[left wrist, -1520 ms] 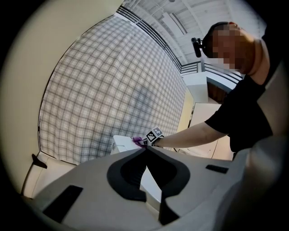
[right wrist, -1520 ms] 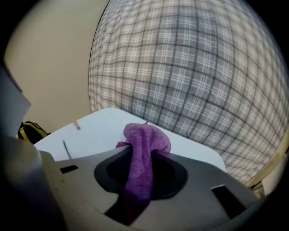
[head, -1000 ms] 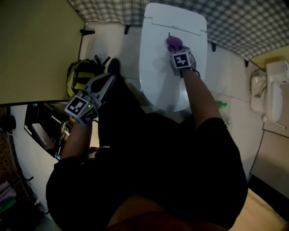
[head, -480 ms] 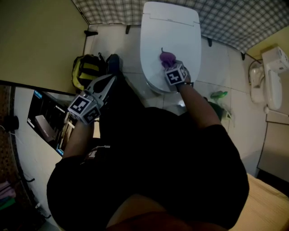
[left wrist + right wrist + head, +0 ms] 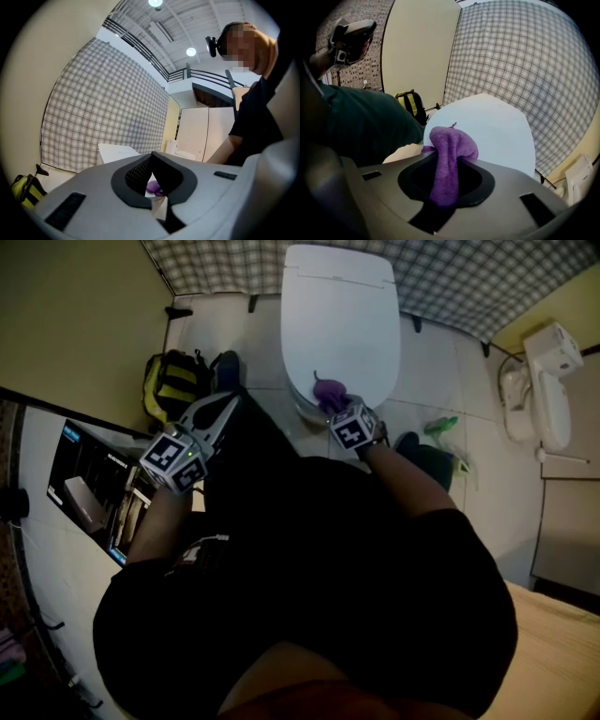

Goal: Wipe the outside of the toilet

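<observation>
– Nearest the camera, at six o'clock, what is noted?
– The person's dark torso fills the lower head view and cuts off the floor at the toilet's foot. Next out, the left gripper (image 5: pixel 225 407) is held at nine o'clock of the bowl. Its jaw tips are together with nothing between them. Its own view merely sights the cloth through the gap behind the tips.
– And the right gripper (image 5: pixel 334 409)?
– It is clamped on the purple cloth (image 5: pixel 327 392), which is folded over and bulges past the jaws. The cloth sits at the front rim of the toilet (image 5: pixel 337 324), at the six o'clock end of the closed lid.
– Which relation governs the next stroke?
– The lid's long axis runs six to twelve, so the rest of the shell lies toward ten, twelve and two from the cloth. My judgement is that the right gripper, plainly the nearer, does the work.
– What is undetermined?
– Whether the cloth actually touches the rim. The bowl's flanks and base are hidden beneath the lid. A backpack (image 5: pixel 173 385) stands at nine o'clock, clear of the toilet.
</observation>
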A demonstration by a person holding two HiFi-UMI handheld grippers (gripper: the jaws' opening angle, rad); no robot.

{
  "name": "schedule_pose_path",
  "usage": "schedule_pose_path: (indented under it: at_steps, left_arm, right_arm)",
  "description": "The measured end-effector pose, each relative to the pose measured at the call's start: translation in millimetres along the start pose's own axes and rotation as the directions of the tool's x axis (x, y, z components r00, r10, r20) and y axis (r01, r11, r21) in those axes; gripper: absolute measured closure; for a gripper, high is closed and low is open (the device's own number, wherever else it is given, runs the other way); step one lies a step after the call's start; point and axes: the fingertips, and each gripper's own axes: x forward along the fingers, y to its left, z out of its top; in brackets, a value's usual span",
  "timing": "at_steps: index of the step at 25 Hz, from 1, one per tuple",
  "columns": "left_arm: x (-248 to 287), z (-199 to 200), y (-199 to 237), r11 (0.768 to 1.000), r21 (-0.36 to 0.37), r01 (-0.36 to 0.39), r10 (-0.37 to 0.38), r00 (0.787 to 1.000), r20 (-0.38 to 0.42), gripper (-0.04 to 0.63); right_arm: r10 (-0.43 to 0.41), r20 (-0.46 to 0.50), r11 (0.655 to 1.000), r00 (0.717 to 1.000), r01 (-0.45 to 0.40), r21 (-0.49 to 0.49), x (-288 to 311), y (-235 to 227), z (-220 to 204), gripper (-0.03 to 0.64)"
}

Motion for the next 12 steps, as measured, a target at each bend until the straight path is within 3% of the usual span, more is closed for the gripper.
schedule_pose_path:
  at_steps: [4,7,9,12]
  left_arm:
    - [2.0,-2.8,-4.9,1.000,-0.012,0.017,-0.017,1.000,0.011,0.591]
    - [8.8,-4.3,-5.2,0.999,-0.017,0.028,-0.028,1.000,0.000,0.592]
    - [15.3,-6.6,0.9,0.999,-0.029,0.026,-0.026,1.000,-0.010,0.592]
    - [26.7,-13.7,15.7,0.999,-0.048,0.014,-0.016,0.999,-0.028,0.592]
  right_arm:
    - [0.121,-0.051,0.993,0.991,-0.120,0.019,-9.5,25.5,-22.5,0.518]
    - [0.242,0.005,0.967,0.970,-0.242,0.081,-22.8,24.5,-10.2,0.518]
    - [0.244,0.088,0.962,0.966,-0.252,0.102,-26.5,1.0,10.8,0.518]
    - [0.146,0.190,0.971,0.971,-0.178,0.162,-11.6,-69.9,43.3,0.518]
